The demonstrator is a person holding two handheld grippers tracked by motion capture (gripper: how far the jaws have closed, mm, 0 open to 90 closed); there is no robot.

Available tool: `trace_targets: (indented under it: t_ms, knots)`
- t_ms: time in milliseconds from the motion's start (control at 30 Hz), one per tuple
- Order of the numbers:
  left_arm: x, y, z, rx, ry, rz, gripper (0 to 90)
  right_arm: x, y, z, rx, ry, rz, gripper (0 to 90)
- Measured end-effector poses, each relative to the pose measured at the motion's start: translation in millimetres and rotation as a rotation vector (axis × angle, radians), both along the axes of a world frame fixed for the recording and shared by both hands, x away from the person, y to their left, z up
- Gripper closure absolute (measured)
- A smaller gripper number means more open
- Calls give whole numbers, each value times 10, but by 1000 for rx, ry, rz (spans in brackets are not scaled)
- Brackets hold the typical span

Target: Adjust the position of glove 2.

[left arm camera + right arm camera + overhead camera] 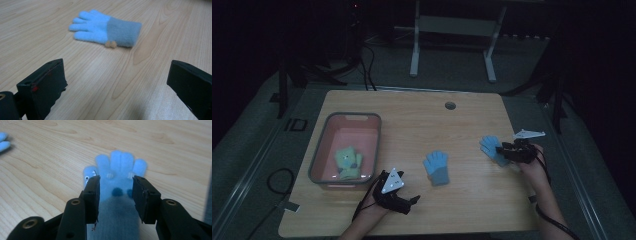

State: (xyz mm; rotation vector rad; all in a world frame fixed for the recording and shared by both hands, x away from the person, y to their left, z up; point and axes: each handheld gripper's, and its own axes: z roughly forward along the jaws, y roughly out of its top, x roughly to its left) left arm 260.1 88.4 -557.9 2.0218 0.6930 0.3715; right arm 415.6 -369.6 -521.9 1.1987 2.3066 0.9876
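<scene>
Right gripper (pixel 116 195) jaws straddle the right blue glove (pixel 492 148) at the table's (pixel 412 115) right side, narrowed but not visibly pinching. Close squarely on the cuff before lifting. Left gripper (pixel 117 87) jaws wide, facing the middle glove (pixel 105 28).

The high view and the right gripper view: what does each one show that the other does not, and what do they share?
High view alone: a grey-rimmed pink plastic bin with a green knitted glove inside, the left tool open above the wooden table, a round hole in the table, and both forearms.

Right gripper view alone: small face-like marks on the blue knitted glove with a grey cuff, whose cuff lies between that tool's black jaws.

Shared: that glove, the right tool, the table, and the second blue glove, seen as fingertips at the gripper view's left edge.
</scene>
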Motion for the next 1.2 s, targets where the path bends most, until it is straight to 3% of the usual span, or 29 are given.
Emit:
trace_targets:
  t_ms: [133, 233, 433, 567, 667, 867, 900, 967, 1200]
  knots:
    - [11, -4, -9, -4, 6, -4, 23, 85, 7, -156, 13, 26, 15, 581]
    - [15, 2, -8, -6, 5, -5, 23, 104, 32, -245, -13, 20, 24, 614]
    - [9, 1, -8, -1, 4, -8, 23, 97, 65, -248, -30, 14, 7, 684]
    - [9, -1, -5, -2, 4, -7, 23, 82, 116, -251, -29, 15, -16, 799]
    - [8, -4, -6, -1, 4, -8, 23, 71, 150, -244, -32, 20, -51, 824]
    - [8, -2, -1, -1, 1, -3, 23, -41, 320, -176, -53, 11, -199, 859]
    - [8, -2, -1, -1, 1, -3, 23, -41, 320, -176, -53, 11, -199, 859]
    - [11, 1, -1, -1, 0, -4, 23, -135, 395, -94, -26, 12, -262, 863]
    - [20, 3, 4, -1, -6, -4, 23, -402, 623, 63, -15, -1, -336, 866]
